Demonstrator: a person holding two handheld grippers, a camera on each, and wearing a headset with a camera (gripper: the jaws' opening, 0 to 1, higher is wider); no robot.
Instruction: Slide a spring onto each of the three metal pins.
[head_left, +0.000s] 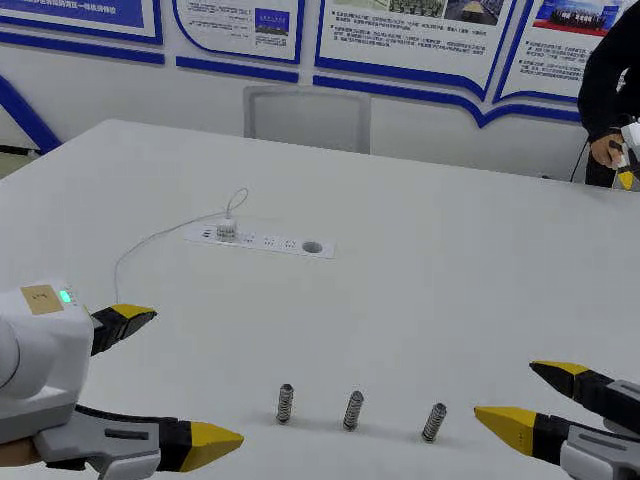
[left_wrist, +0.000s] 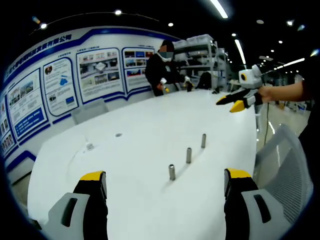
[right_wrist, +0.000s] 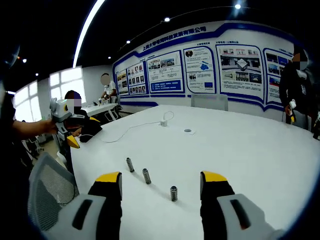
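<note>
Three coiled springs stand upright in a row on the white table near its front edge: left (head_left: 285, 402), middle (head_left: 353, 410), right (head_left: 434, 421). Each stands as if on a pin, and I cannot make out the pins themselves. My left gripper (head_left: 185, 380) is open at the lower left, to the left of the row, holding nothing. My right gripper (head_left: 512, 392) is open at the lower right, just right of the last spring, also holding nothing. The left gripper view shows the row (left_wrist: 189, 155) ahead of its open jaws (left_wrist: 165, 177). In the right gripper view the springs (right_wrist: 146, 176) are ahead of the open jaws (right_wrist: 161, 177).
A white socket strip (head_left: 260, 241) with a plugged-in adapter and a thin cable lies mid-table. A grey chair (head_left: 307, 118) stands at the far edge. A person in dark clothes (head_left: 610, 80) is at the far right, below the blue-framed wall posters.
</note>
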